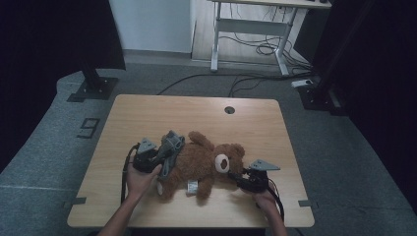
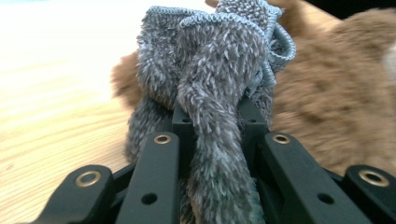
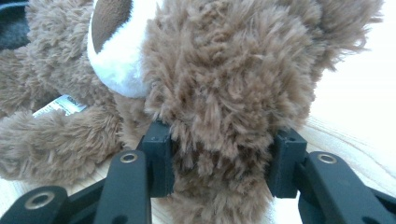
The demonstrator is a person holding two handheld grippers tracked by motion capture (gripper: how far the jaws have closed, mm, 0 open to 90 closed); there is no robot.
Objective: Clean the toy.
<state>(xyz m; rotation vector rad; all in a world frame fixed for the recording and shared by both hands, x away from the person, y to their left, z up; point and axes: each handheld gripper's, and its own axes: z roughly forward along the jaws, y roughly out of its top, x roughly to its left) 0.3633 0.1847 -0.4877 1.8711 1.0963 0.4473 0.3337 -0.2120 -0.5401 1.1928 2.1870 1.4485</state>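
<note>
Two tools are engaged with one brown teddy bear (image 1: 196, 164), which lies on its back on the wooden worktop (image 1: 147, 110), nearer the front edge than the far one, its head toward the right edge and its legs toward the left. A grey knitted garment (image 1: 169, 147) is bunched over the bear's lower body at the left end. The left tool (image 2: 210, 126) is seen clamped on a twisted fold of this grey cloth, with the jaws drawn close on either side of the fabric; in the high view the left tool (image 1: 147, 160) sits just beside the bear's legs, held by the left hand (image 1: 140, 179). The right tool (image 3: 219, 154) is closed on the plush at the side of the bear's head, fur bulging between the two jaws; from above the right tool (image 1: 246, 179) is seen touching the head near the white muzzle (image 1: 222, 162), with the right hand (image 1: 265, 201) behind it near the front edge. A white label (image 1: 192, 186) shows at the bear's side.

The step in hand is judged to be the working of the garment along the bear's body while the head is held steady. Whether the garment is being put on or taken off cannot be told. For the next move, a firm hold at the head would be needed, together with a slow pull on the cloth in line with the body, so that the knit is not snagged on a leg.
</note>
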